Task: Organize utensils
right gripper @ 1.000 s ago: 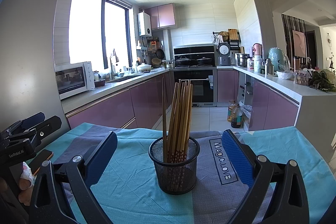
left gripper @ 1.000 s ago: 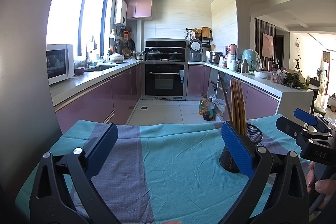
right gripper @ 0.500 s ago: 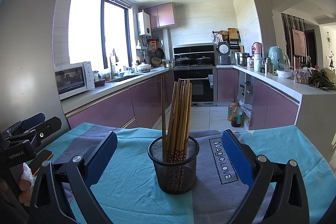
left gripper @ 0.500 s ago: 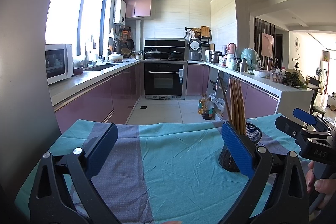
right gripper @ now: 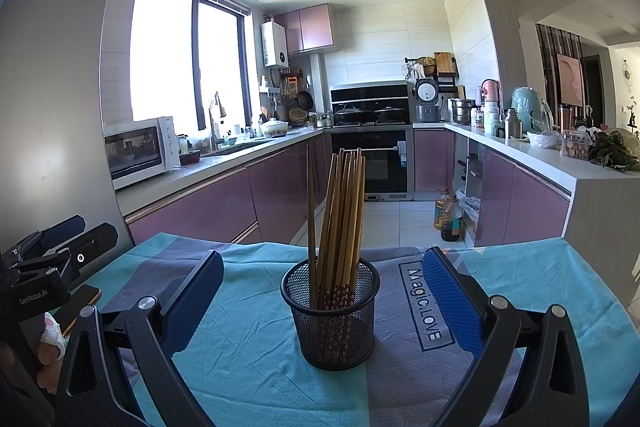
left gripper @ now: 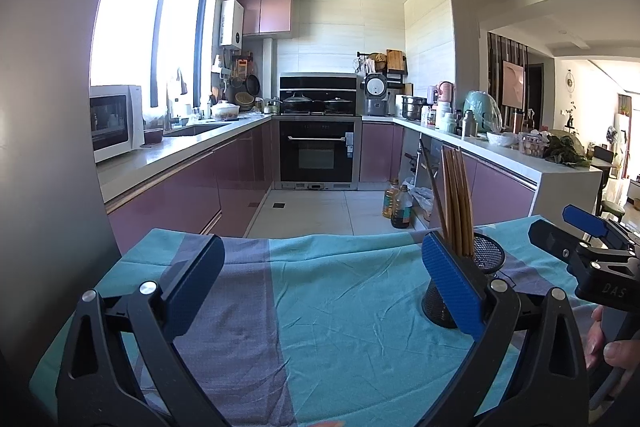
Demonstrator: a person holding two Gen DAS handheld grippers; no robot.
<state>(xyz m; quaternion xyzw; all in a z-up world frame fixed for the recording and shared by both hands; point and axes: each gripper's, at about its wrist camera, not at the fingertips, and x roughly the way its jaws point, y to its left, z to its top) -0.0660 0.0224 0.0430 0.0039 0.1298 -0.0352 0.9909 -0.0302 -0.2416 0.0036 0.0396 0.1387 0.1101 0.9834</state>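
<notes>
Standing upright in mesh holder (right gripper: 330, 319), chopsticks (right gripper: 340, 223) mid-surface on teal cloth (right gripper: 248, 355), right gripper (right gripper: 320, 301) jaws wide, empty, flanking holder, left gripper (left gripper: 320, 283) jaws wide, empty.

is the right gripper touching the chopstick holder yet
Apart. The right wrist view shows the right gripper open, with cloth visible between each finger and the holder.

"Magic.LOVE" printed on tablecloth (right gripper: 424, 303), right of mesh holder (right gripper: 334, 323). "GenRobot.AI" on left gripper (right gripper: 52, 267). "DAS" on right gripper (left gripper: 592, 259).
</notes>
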